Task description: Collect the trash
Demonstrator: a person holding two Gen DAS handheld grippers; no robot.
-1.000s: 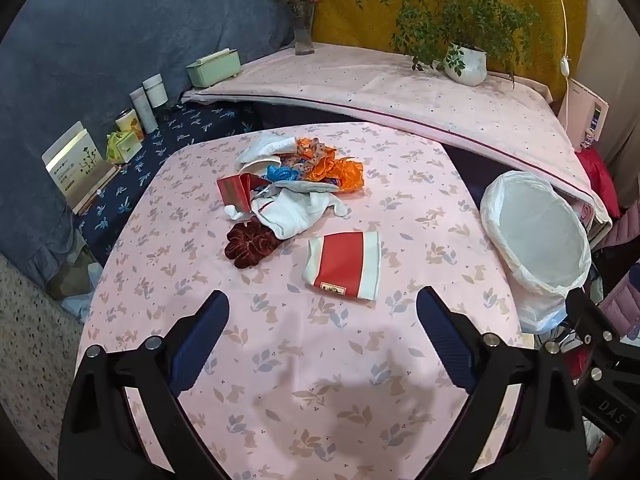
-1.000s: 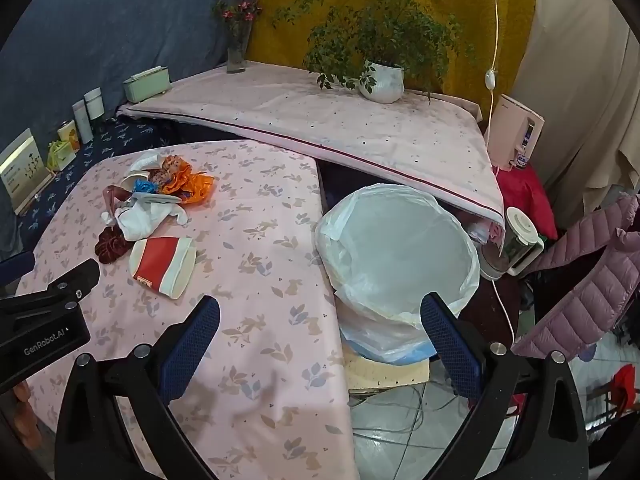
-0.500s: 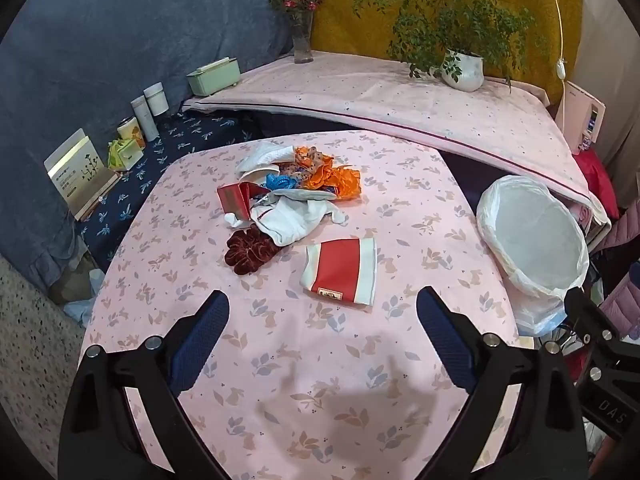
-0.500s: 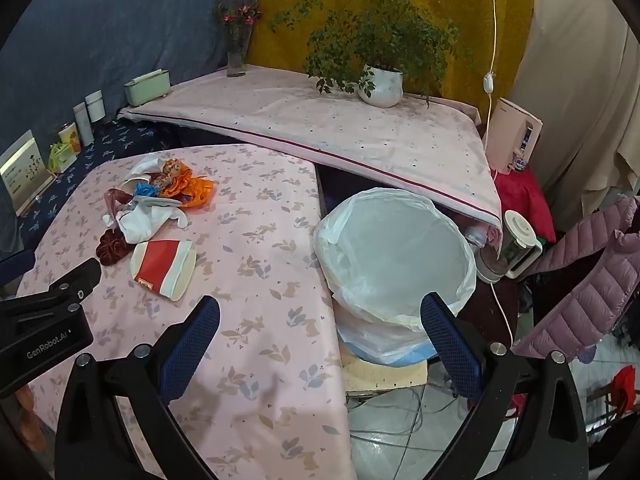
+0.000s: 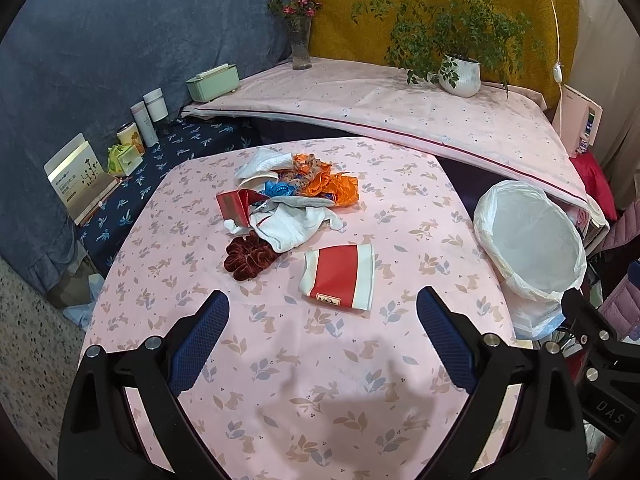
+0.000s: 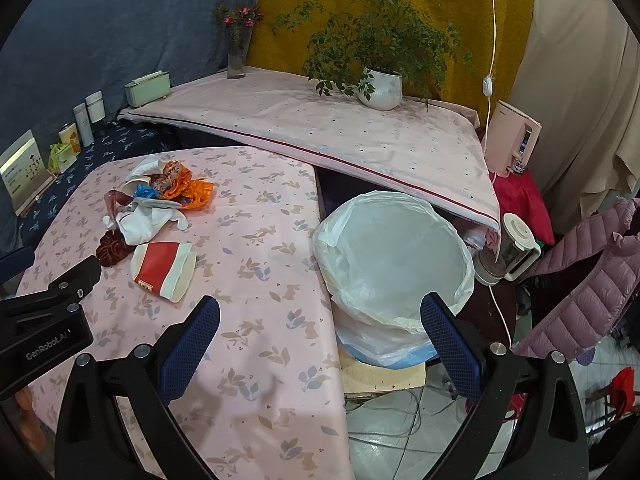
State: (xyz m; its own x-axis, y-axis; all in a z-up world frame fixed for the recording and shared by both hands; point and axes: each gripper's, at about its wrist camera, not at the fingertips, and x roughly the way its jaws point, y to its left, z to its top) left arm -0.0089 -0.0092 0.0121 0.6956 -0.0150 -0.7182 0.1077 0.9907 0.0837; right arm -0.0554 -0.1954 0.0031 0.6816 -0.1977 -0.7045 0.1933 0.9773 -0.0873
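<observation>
Red-and-white flattened paper cup (image 5: 339,278) on desk (image 5: 320,380) looks light, crushable: pinch its near edge; both hand-held grippers, left (image 5: 322,330) and right (image 6: 320,334), wide open, empty.

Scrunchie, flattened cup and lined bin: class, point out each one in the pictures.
Scrunchie (image 5: 249,259): left wrist view, on the middle of its dark red ruffle.
Flattened cup (image 5: 339,276): left wrist view, on its red band.
Lined bin (image 6: 394,256): right wrist view, on the white liner inside.
</observation>
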